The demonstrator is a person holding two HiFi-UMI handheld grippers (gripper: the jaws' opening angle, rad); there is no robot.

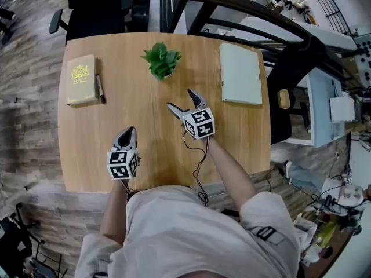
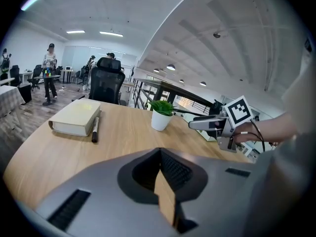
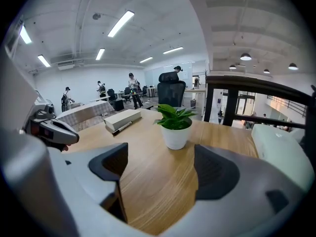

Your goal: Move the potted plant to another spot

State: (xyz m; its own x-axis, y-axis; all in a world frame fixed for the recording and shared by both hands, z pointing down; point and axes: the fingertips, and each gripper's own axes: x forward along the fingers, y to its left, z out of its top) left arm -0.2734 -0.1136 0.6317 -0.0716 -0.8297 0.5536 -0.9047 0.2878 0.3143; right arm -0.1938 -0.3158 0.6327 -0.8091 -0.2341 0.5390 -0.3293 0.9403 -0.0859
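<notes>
— Wooden table (image 1: 156,167) is carrying what?
— Pale green book (image 1: 240,74) is lying far right, yellow book (image 1: 81,79) far left.
— And the grippers?
— Right gripper (image 1: 180,98) is hovering wide open and empty; left gripper (image 1: 130,131) is showing its jaws pressed together, empty. Potted plant (image 1: 162,61) is standing far centre, beyond the right jaws.

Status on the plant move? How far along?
Nothing done yet: the potted plant stands untouched near the far edge of the table. In hand: the right gripper, jaws apart and empty, points at it, not touching. To do: grasp, lift, set down elsewhere.
</notes>
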